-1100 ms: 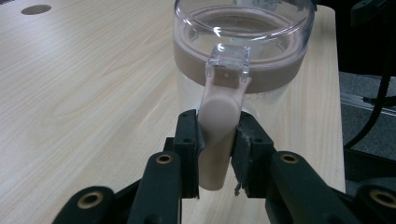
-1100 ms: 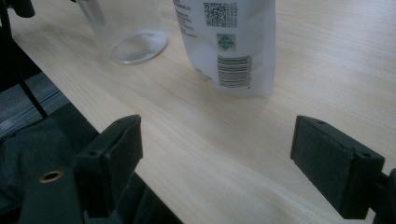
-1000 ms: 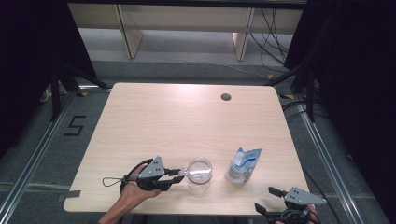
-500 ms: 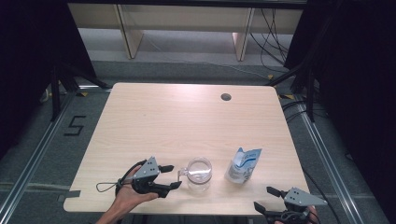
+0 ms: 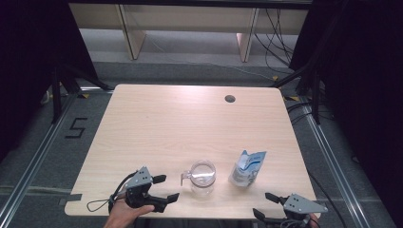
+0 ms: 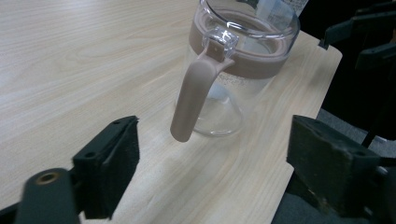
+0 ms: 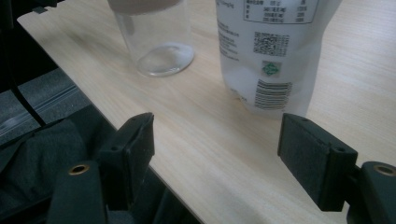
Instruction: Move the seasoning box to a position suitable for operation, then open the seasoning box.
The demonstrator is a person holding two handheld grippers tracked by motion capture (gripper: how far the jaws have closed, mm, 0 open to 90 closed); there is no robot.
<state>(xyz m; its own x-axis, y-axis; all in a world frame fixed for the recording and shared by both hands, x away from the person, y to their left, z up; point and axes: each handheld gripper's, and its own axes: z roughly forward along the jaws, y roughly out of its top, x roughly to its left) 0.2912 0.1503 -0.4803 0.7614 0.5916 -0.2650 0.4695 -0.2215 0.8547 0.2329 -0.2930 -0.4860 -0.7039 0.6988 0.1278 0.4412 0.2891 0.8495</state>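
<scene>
A clear glass jug [image 5: 203,179] with a beige collar and a beige handle [image 5: 184,177] stands near the table's front edge. To its left, my left gripper [image 5: 169,187] points at the handle [image 6: 195,95] with a gap between them. Its jaws have just been opening and stand wide, with only bare table between them [image 6: 218,164]. A white and blue pouch [image 5: 247,168] stands upright to the right of the jug. My right gripper [image 5: 262,204] hangs off the front edge below the pouch [image 7: 275,51]. Its jaws have just been closing a little and have nothing between them.
The wooden table [image 5: 190,123] has a round cable hole [image 5: 230,99] at the back right. Both grippers are at its front edge. Black curtains flank the table, and a "5" mark [image 5: 76,128] is on the floor at the left.
My left gripper stood with narrow jaws at the jug's handle; it has drawn back to the left and its jaws have spread. The jug and pouch stay put.
</scene>
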